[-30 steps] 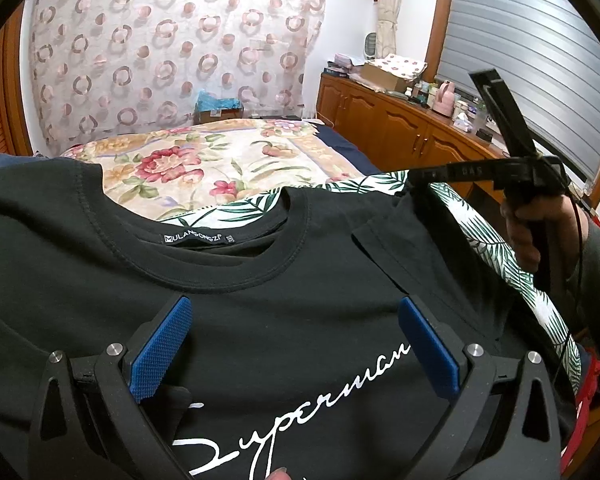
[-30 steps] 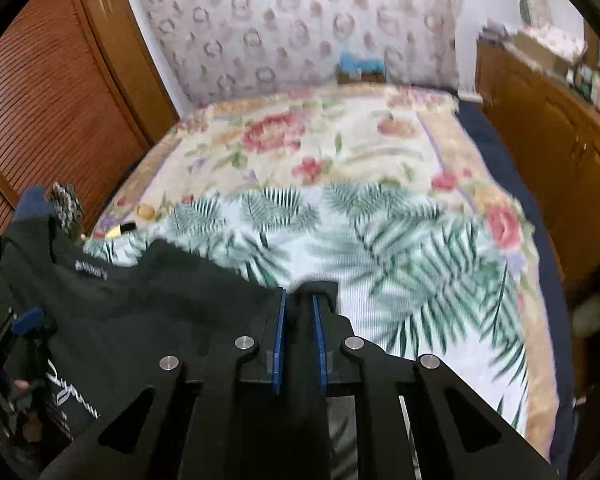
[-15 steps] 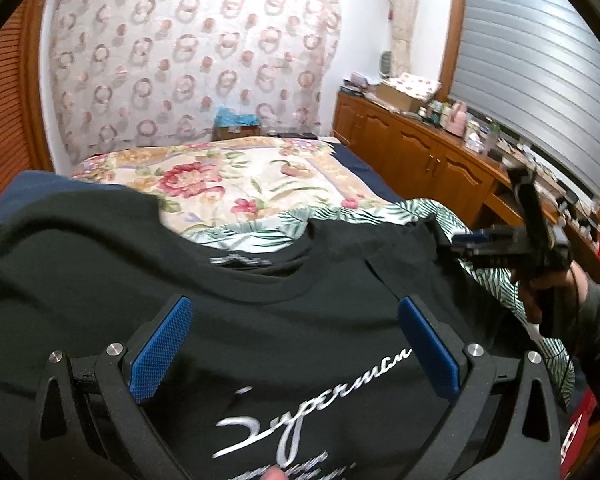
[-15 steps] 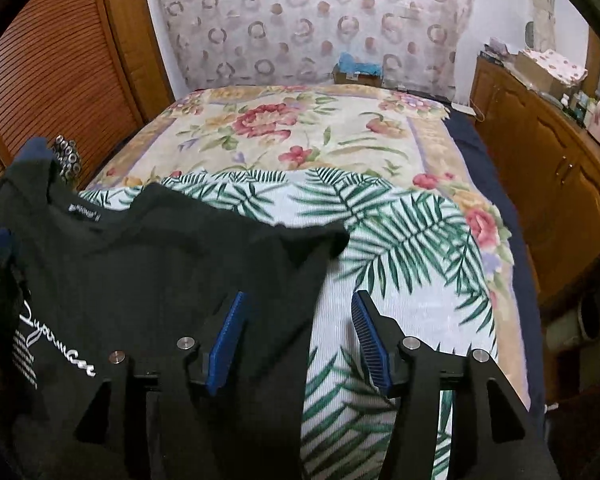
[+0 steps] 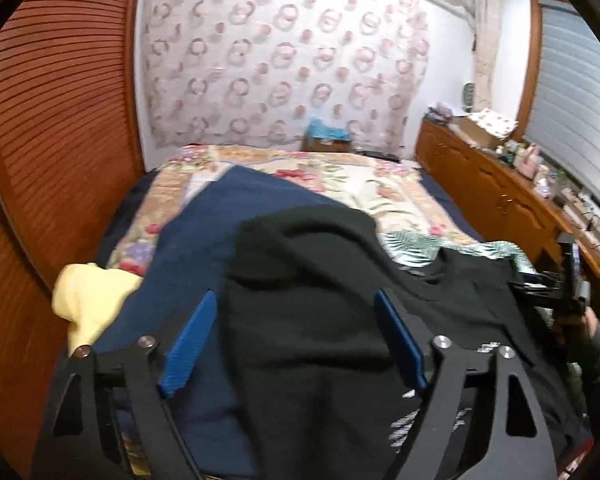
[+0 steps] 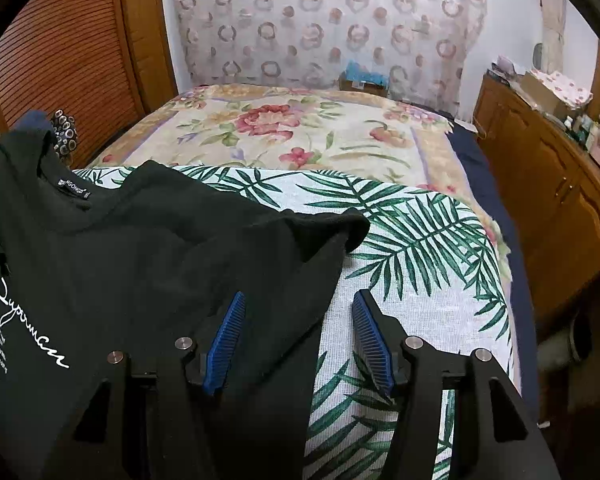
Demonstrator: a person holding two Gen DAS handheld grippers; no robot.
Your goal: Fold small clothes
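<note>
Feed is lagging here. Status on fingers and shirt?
Left gripper closing, black shirt between fingers, not pinched. Right gripper open over shirt's edge. Shirt flat on leaf cloth. Navy garment underlaps left side.

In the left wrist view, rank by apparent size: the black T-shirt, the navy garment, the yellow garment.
Largest to smallest, as they look:
1. black T-shirt
2. navy garment
3. yellow garment
The T-shirt lies nearest the camera and covers part of the navy garment, so their true sizes stay unsure.
</note>
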